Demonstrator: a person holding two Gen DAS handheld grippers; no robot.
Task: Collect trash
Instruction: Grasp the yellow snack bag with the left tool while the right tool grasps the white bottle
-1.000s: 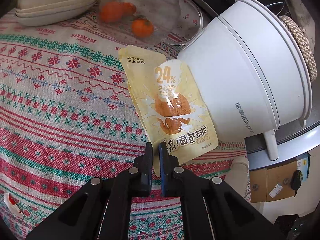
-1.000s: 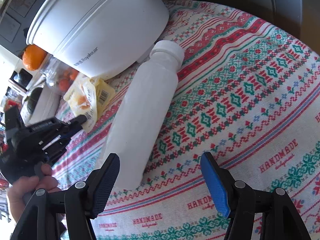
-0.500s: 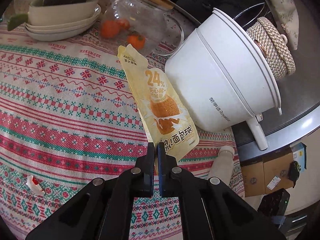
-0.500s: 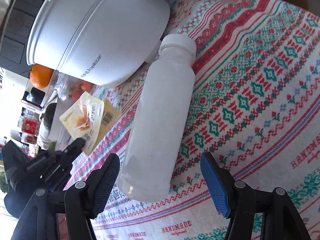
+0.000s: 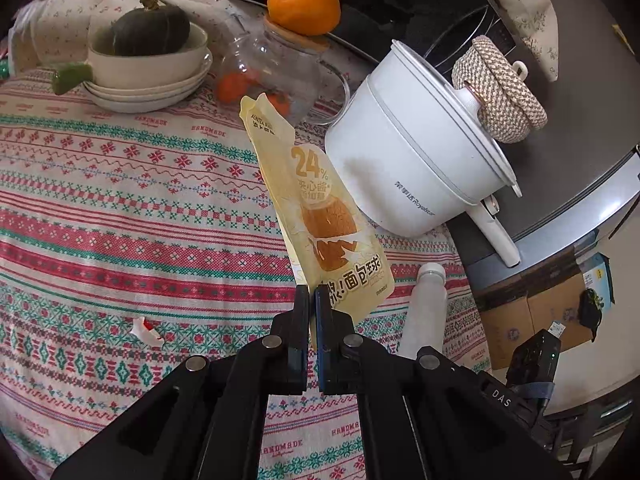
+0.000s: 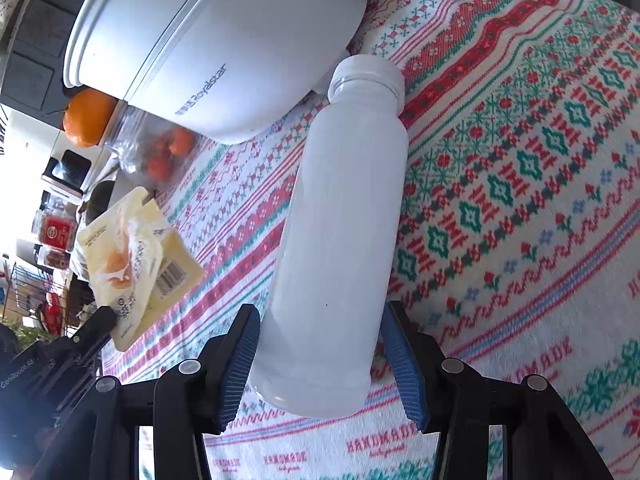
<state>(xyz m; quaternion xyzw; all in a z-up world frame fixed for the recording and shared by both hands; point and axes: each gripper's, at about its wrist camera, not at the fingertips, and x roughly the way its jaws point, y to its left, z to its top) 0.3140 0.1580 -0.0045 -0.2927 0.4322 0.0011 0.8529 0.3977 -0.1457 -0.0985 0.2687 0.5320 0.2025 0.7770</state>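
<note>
Woven cotton in red, green and white bands makes up the tablecloth (image 5: 120, 216), which spreads across the whole table and carries the word HANDMADE along its stripes. On it stands a white electric pot (image 5: 416, 168) branded Royalstar, with a braided coaster (image 5: 500, 92) resting on its lid. Behind it, a glass teapot (image 5: 268, 76) holds small oranges and carries a larger orange (image 5: 304, 0) on its wooden lid, and beside that a stack of pale bowls (image 5: 148, 72) cradles a dark green squash (image 5: 148, 30). A white plastic bottle (image 6: 340, 232) lies on its side on the cloth, cap end just beside the pot; the right gripper (image 6: 320, 360) has its blue pads spread around the bottle's base, one on each side, though I cannot tell whether they press on it. The left gripper (image 5: 312, 300) is pinched tight on the bottom corner of a yellow snack wrapper (image 5: 320, 216), holding it up off the cloth. A small red-and-white scrap (image 5: 147, 330) lies on the cloth to the left of that gripper
</note>
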